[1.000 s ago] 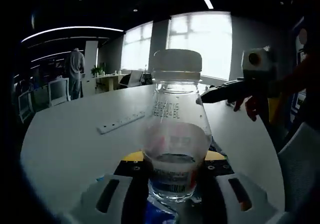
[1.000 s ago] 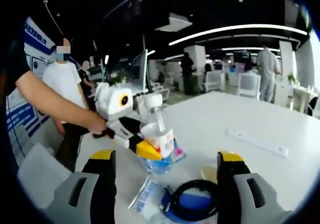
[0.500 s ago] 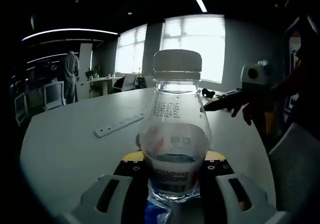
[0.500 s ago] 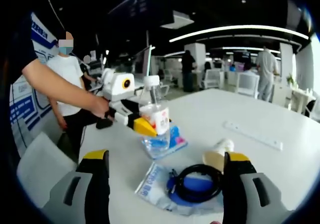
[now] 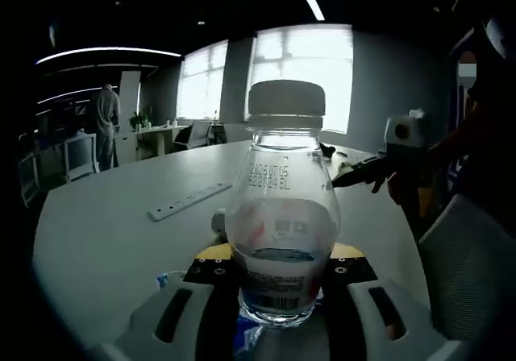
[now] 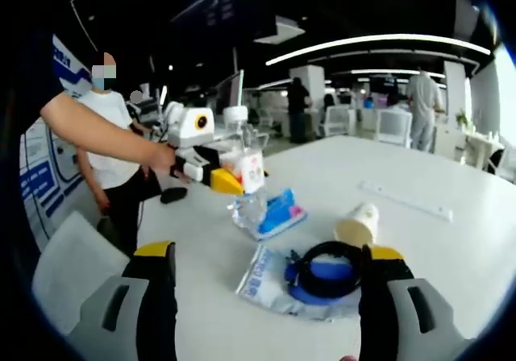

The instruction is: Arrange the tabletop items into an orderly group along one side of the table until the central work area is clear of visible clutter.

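Gripping clear bottle (image 5: 284, 216) between closed jaws of left gripper (image 5: 278, 296), above white table (image 5: 105, 232). Holding right gripper (image 6: 266, 296) wide apart, nothing grasped, near coiled cable (image 6: 326, 264) and paper cup (image 6: 357, 222).

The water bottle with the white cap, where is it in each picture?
Left gripper view: the water bottle stands big in the middle, between the left tongs.
Right gripper view: the water bottle is small, left of centre, above the blue packet.
Shared landmark: the long white power strip on the table.
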### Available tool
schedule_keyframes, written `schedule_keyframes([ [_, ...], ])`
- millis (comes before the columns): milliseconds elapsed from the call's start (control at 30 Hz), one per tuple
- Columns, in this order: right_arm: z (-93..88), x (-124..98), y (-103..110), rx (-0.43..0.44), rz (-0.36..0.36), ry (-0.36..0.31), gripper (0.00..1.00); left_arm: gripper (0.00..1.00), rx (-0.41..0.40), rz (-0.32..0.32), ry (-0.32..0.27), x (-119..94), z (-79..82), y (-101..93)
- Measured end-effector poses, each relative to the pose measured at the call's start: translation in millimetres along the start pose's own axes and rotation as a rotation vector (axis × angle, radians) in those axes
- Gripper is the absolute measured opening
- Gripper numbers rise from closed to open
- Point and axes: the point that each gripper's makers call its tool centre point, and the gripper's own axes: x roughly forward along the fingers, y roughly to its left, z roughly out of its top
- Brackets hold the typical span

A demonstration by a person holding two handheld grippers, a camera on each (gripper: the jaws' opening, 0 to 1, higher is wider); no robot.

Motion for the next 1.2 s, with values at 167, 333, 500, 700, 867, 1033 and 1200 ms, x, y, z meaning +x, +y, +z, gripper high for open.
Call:
schedule_keyframes([
  [167, -4.3, -4.3, 4.4, -0.002, -0.008, 0.002, 0.96, 0.37, 0.002, -0.007, 0.0, -7.4, 0.6, -1.8],
  [333, -8.4, -5.9, 7.1, -0.021, -0.007, 0.012, 0.96, 0.37, 0.007, -0.014, 0.009, -13.9, -2.1, -3.5],
  [500, -9.4, -8.3, 11.3, -0.007, -0.011, 0.008, 0.96, 0.37, 0.017, -0.03, 0.013, -21.0, -5.8, -5.8],
  [700, -14.7, -12.7, 14.9, 0.014, -0.022, 0.008, 0.96, 0.37, 0.022, -0.045, 0.017, -30.7, -14.6, -7.3],
  [867, -17.1, -15.5, 15.7, 0.022, -0.034, 0.007, 0.96, 0.37, 0.026, -0.063, 0.029, -37.1, -25.8, -9.4],
  [1033, -19.0, -17.2, 16.1, 0.033, -0.048, 0.004, 0.96, 0.37, 0.031, -0.076, 0.04, -42.6, -35.4, -10.5],
  [1200, -20.0, -17.1, 16.8, 0.039, -0.054, 0.005, 0.96, 0.37, 0.027, -0.081, 0.056, -45.9, -42.6, -9.8],
])
